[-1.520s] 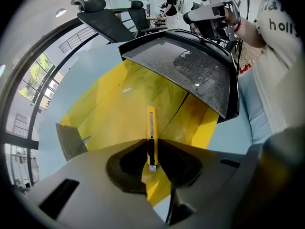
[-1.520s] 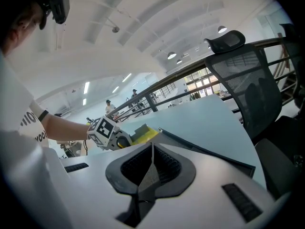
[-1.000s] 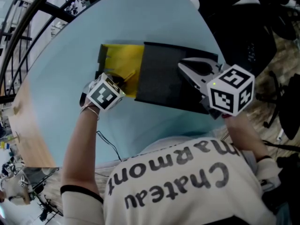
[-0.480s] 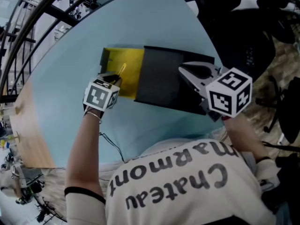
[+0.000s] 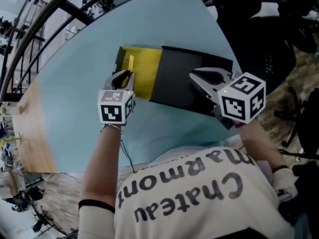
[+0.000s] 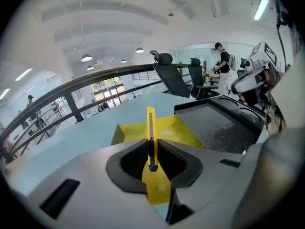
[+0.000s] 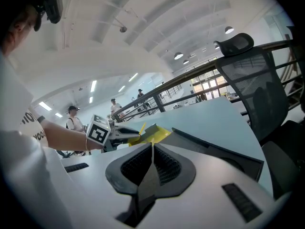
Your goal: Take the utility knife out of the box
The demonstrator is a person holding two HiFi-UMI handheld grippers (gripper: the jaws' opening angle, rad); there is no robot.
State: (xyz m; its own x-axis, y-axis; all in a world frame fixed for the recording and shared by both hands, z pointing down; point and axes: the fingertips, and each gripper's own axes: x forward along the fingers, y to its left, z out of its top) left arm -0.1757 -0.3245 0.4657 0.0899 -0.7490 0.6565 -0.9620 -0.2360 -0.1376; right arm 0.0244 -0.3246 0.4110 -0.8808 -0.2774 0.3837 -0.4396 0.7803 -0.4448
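One thin pinch is the risk: left claw point(image 6: 151, 147) grips the utility knife point(image 6: 150, 123) edge-on, so it may pivot or slip back into the yellow box point(image 6: 178, 128) beneath. Jaws part-closed, tight on the knife. Right claw point(image 7: 151, 149) clenched, nothing visible between, by the black tray point(image 5: 179, 81) on the bench point(image 5: 149, 24).

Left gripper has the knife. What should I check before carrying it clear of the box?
1. Left gripper clamped on the utility knife: ok.
2. Knife raised off the yellow tray: ok, as far as the head view shows.
3. Blade retracted: cannot tell.
4. Right gripper jaws together by the black sleeve: ok; whether they pinch it, cannot tell.
5. Bare table left of the tray for set-down: ok.
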